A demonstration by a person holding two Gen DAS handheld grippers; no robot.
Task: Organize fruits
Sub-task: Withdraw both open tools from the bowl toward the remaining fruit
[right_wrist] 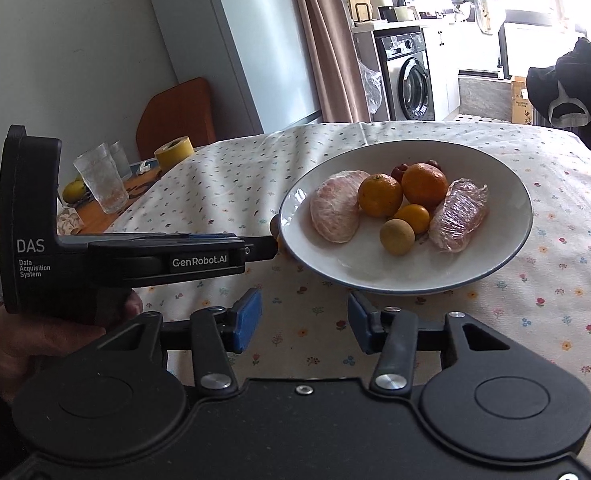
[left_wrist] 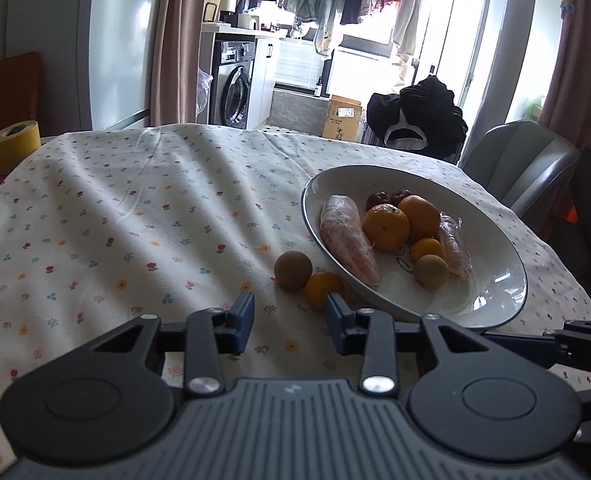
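Mandarin (left_wrist: 324,290) beside left hand-held gripper (left_wrist: 291,322)

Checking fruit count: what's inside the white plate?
The plate holds two oranges, two pomelo pieces, a kumquat, a longan; red fruit behind, mostly hidden.

Plate (left_wrist: 507,308) on tablecloth (left_wrist: 135,220), fruit piled inside. Two loose fruits: kiwi (left_wrist: 293,270) and small orange (left_wrist: 324,290), touching, just left of plate. Tape roll (left_wrist: 15,144) far left.
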